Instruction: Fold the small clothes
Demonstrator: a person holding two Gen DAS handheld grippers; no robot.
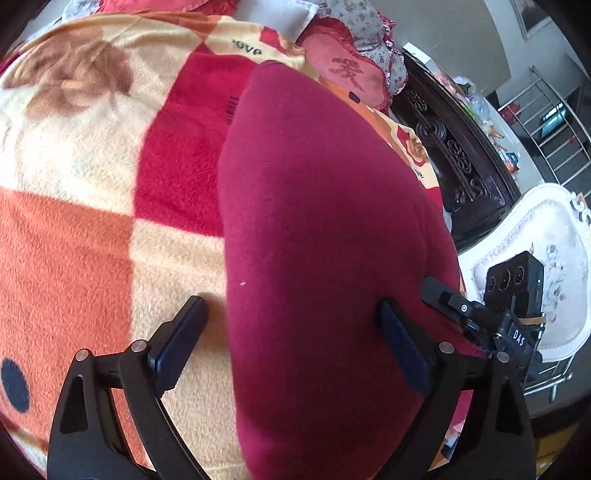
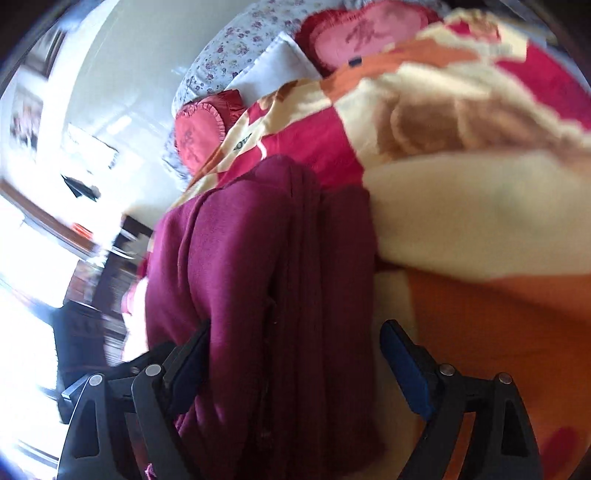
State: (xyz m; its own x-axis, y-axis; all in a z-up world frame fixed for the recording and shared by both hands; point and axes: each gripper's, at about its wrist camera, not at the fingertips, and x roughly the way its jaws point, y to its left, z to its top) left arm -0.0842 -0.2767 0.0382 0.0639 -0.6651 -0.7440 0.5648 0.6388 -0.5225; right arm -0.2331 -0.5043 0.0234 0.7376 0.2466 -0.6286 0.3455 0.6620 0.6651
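Dark red garment (image 1: 325, 236) lying folded on the checked fleece blanket (image 1: 92, 206), smooth top layer in the left wrist view, stacked fold edges running lengthwise in the right wrist view (image 2: 280, 277).

Left gripper (image 1: 291, 314) spread wide just above the garment's near end: 1 finger (image 1: 177, 343) over bare blanket beside the garment's edge, the other over the cloth itself. Not pinching anything; pads clear of the fabric.

Right gripper (image 2: 295, 336) also spread, straddling the garment's near end, nothing clamped. Blurred view, so contact of the left-hand pad (image 2: 192, 369) with the cloth impossible to tell.

Beyond the garment's far end, 2 red heart-shaped cushions (image 2: 364, 35) and a floral pillow (image 2: 229, 55). Past the garment's right side in the left wrist view, dark carved wooden furniture (image 1: 454, 155) and a white chair (image 1: 535, 236).
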